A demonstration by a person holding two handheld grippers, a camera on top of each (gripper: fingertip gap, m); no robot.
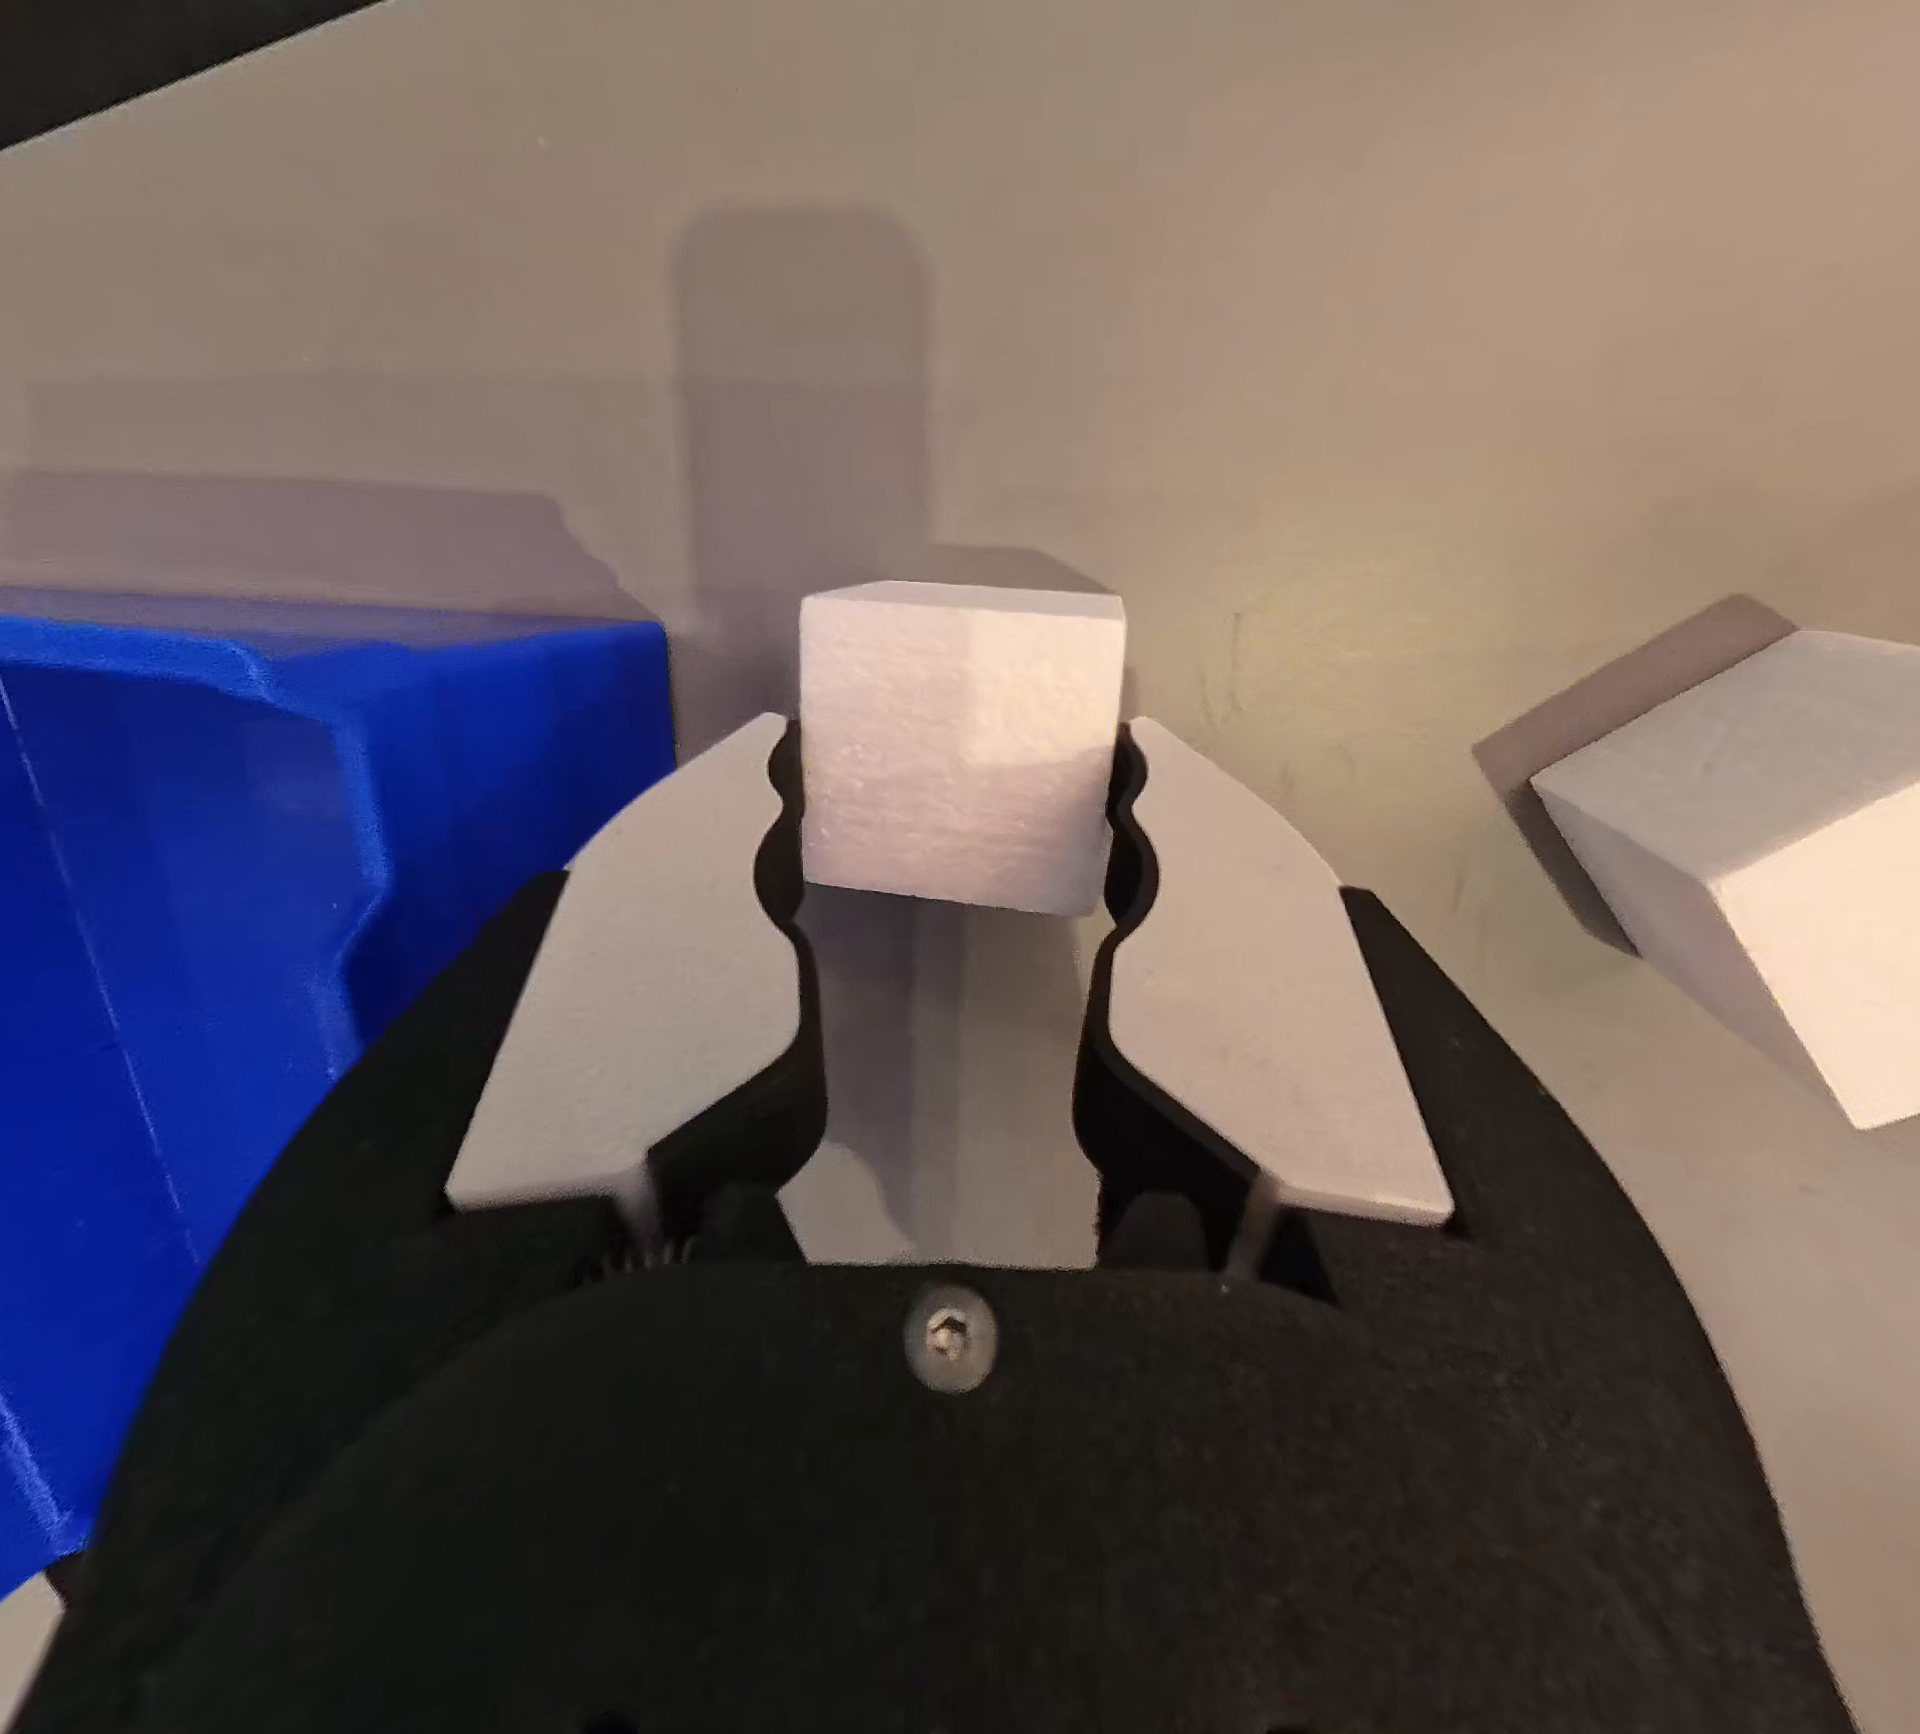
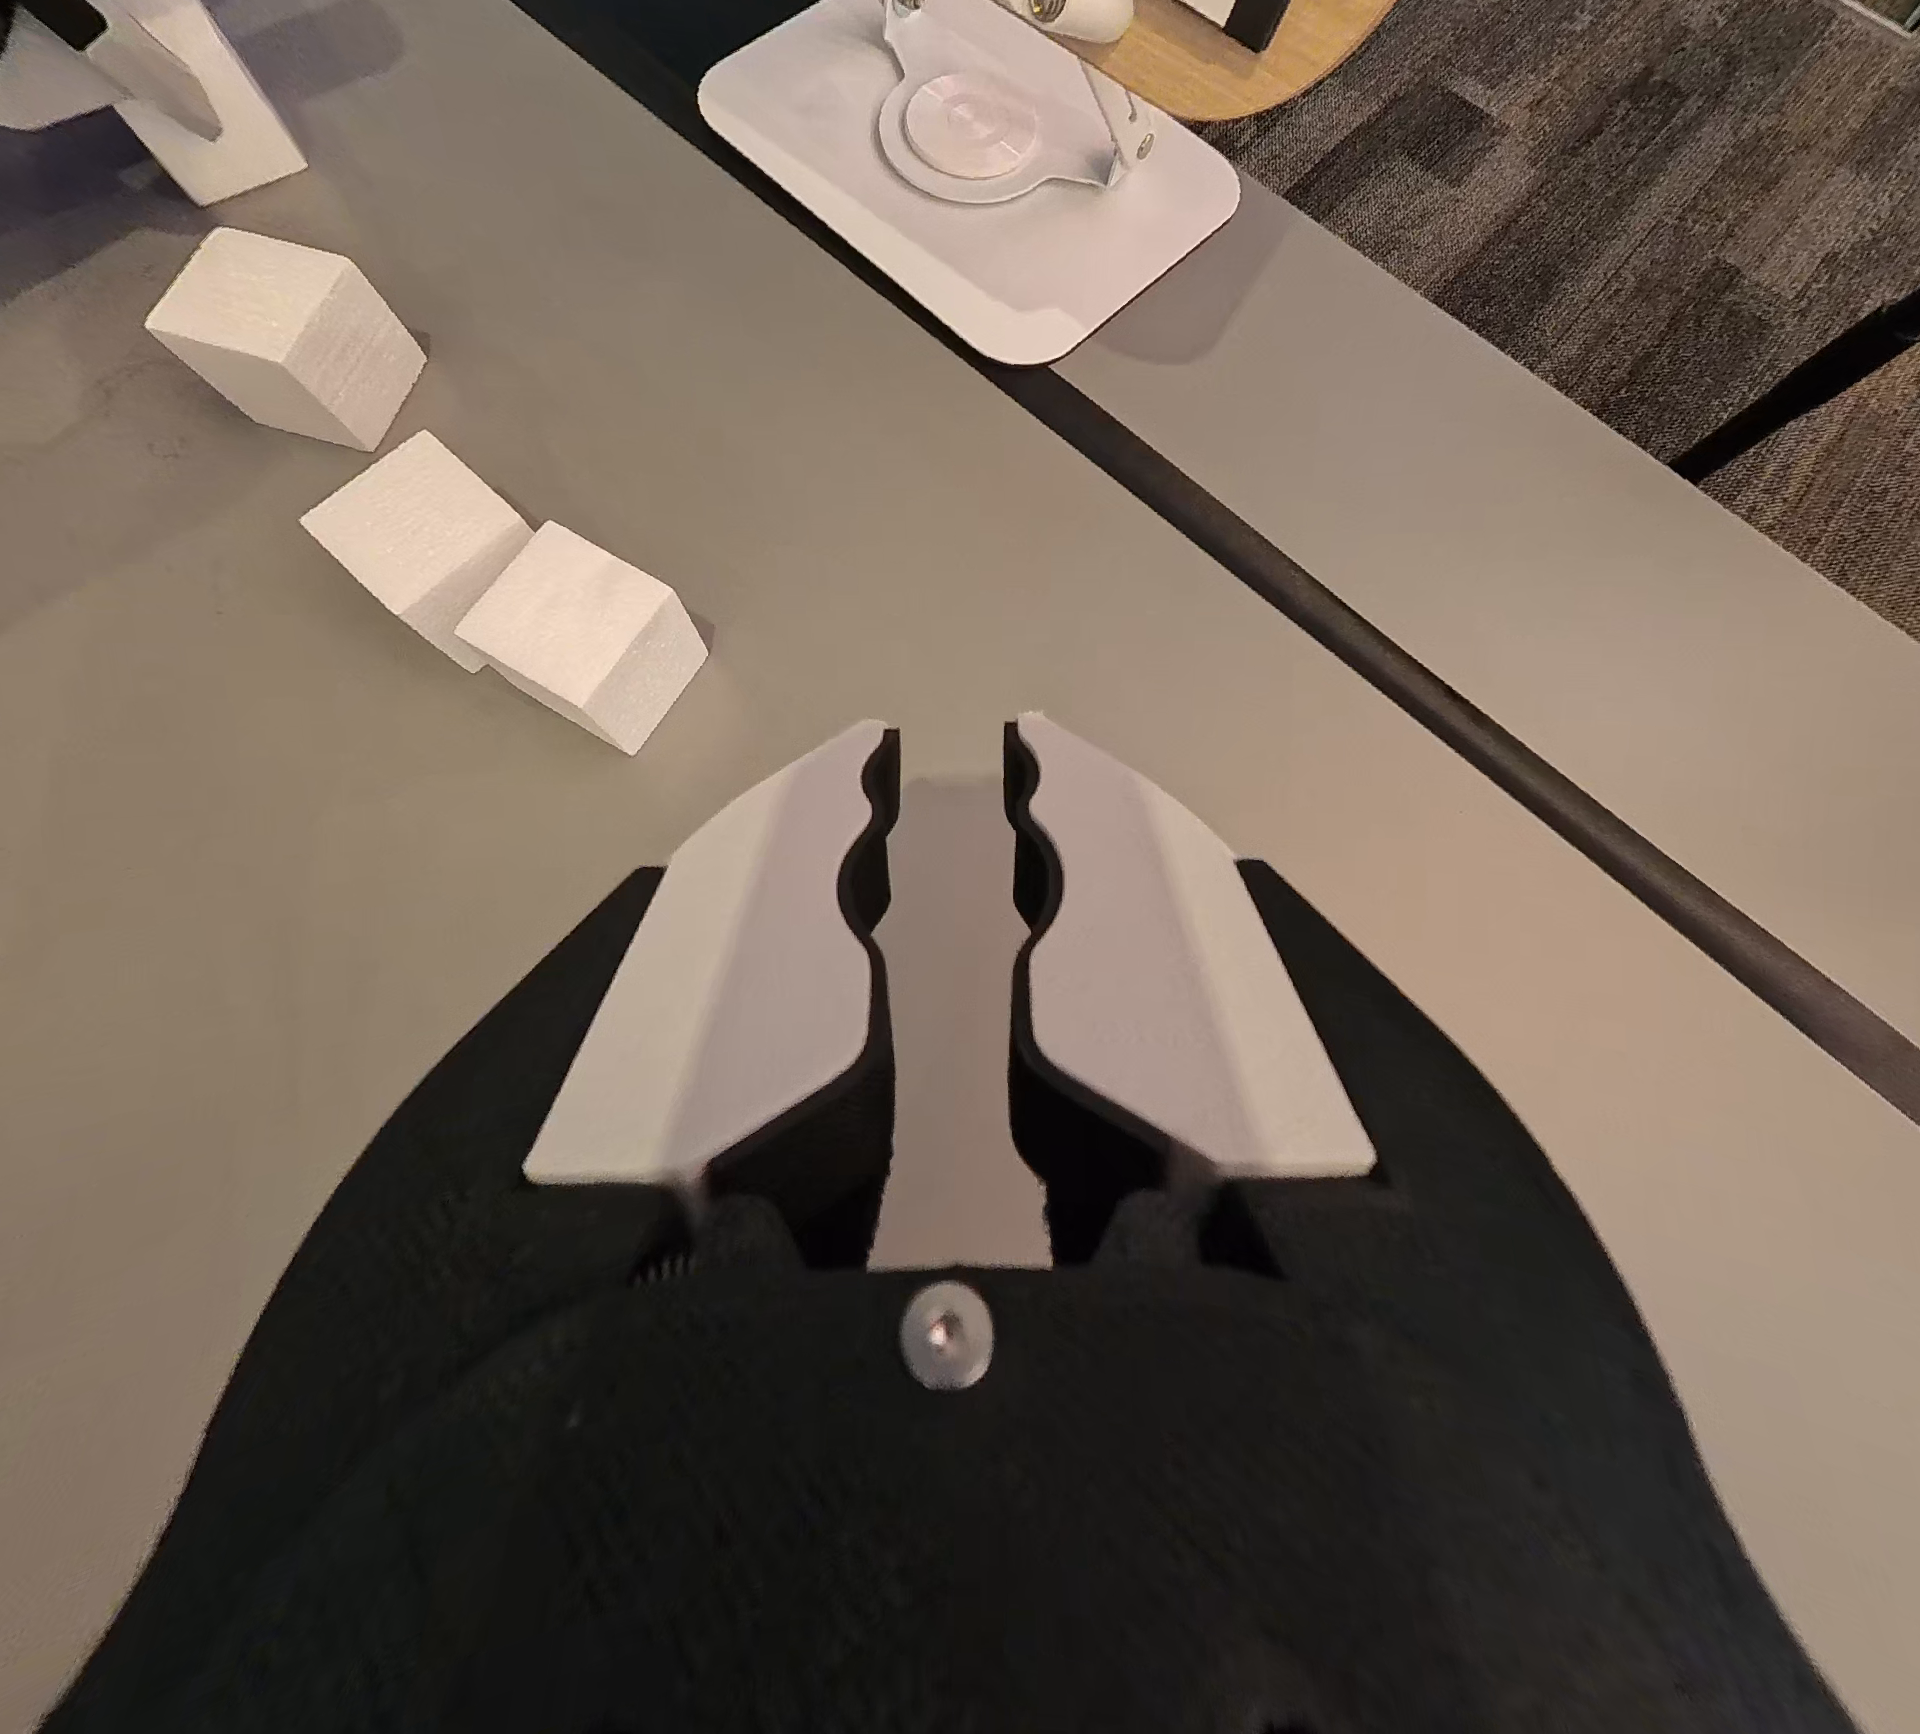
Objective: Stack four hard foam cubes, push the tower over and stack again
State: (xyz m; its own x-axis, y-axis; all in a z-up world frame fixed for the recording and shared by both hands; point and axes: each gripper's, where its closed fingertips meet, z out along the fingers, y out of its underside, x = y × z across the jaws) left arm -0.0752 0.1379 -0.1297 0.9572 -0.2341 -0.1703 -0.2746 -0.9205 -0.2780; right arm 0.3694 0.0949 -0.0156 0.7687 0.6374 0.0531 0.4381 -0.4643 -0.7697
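My left gripper (image 1: 956, 726) is shut on a white foam cube (image 1: 956, 770), its fingertips pressed on the cube's two sides. In the right wrist view that cube (image 2: 234, 115) stands on the grey table at the far left with the left gripper (image 2: 156, 74) around it. Three more white cubes lie loose on the table: one alone (image 2: 286, 334), and two touching each other (image 2: 410, 531) (image 2: 582, 635). One of them shows at the right of the left wrist view (image 1: 1745, 853). My right gripper (image 2: 953, 734) is empty with a narrow gap between its jaws, just right of the nearest cube.
A blue plastic body (image 1: 260, 853) stands close to the left of the held cube. A white stand base (image 2: 966, 198) carrying a board sits at the table's far side. A dark strip (image 2: 1351, 604) runs across the grey table (image 2: 727, 437), with carpet floor beyond. Left tips to right tips: about 45 cm.
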